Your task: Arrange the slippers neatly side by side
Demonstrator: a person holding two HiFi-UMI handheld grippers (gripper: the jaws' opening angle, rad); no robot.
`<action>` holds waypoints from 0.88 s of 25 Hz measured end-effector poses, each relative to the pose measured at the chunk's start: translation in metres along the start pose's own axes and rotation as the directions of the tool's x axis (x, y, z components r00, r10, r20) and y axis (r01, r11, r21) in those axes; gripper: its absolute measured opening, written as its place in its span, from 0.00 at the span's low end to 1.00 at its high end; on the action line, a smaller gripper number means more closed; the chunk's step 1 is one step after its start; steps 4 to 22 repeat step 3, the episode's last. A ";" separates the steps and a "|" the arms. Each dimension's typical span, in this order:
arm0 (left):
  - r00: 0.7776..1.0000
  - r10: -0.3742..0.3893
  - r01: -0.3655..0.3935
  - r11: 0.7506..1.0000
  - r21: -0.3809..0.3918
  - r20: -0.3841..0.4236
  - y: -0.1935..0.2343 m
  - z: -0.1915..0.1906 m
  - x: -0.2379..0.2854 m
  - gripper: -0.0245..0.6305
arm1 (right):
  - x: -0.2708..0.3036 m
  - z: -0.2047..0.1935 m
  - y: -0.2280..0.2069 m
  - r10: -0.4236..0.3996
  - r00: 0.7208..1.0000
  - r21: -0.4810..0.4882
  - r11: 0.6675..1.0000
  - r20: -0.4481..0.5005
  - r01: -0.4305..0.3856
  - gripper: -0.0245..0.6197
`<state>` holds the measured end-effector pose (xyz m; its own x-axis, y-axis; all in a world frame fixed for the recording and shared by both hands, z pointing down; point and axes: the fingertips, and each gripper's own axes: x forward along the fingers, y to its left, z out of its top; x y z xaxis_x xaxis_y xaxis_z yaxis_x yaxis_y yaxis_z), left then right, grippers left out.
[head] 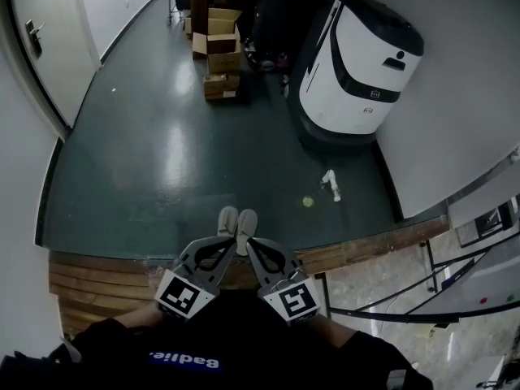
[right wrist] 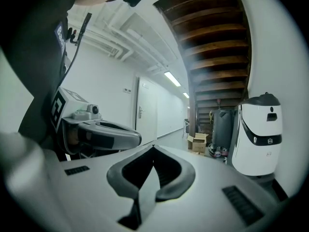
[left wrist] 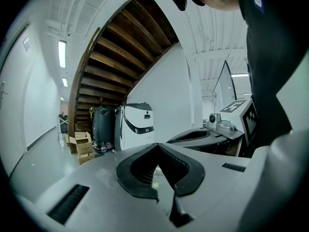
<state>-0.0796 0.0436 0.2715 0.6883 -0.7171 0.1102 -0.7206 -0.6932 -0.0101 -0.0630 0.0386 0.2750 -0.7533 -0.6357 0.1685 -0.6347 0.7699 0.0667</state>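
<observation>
1. Two slippers (head: 236, 223), pale in colour, lay side by side on the dark green floor (head: 162, 161), just beyond the edge of the wooden step (head: 97, 281). Their toes pointed toward the far side, and the right one sat slightly nearer than the left. Their near ends were covered by the gripper tips.
2. Left gripper (head: 230, 243): it was held close to the person's body, angled forward and to the right, above the near end of the slippers. In the left gripper view its jaws met at the tips, closed, with nothing between the dark pads (left wrist: 145, 170).
3. Right gripper (head: 251, 244): it mirrored the left, angled forward and to the left, with its tip just beside the left gripper's tip. In the right gripper view its jaws were likewise closed tip to tip and empty.
4. Whether either gripper touched the slippers could not be told from the head view.
5. White machine (head: 357, 63): it stood at the far right against the wall, well apart from the slippers.
6. Cardboard boxes (head: 219, 47) were stacked at the far end of the floor, left of the white machine.
7. One small white object (head: 331, 184) lay on the floor between the white machine and the slippers, to the right.
8. Door (head: 36, 43): it stood at the far left.
</observation>
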 end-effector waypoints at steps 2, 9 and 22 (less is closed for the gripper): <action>1.000 -0.001 0.001 1.000 -0.002 -0.003 0.000 0.000 0.001 0.04 | 0.001 0.004 0.001 0.001 1.000 0.037 0.999 -0.028 0.000 0.03; 1.000 -0.001 0.001 1.000 -0.003 -0.005 0.000 0.000 0.002 0.04 | 0.001 0.005 0.001 0.002 0.999 0.055 0.999 -0.041 0.000 0.03; 1.000 -0.001 0.001 1.000 -0.003 -0.005 0.000 0.000 0.002 0.04 | 0.001 0.005 0.001 0.002 0.999 0.055 0.999 -0.041 0.000 0.03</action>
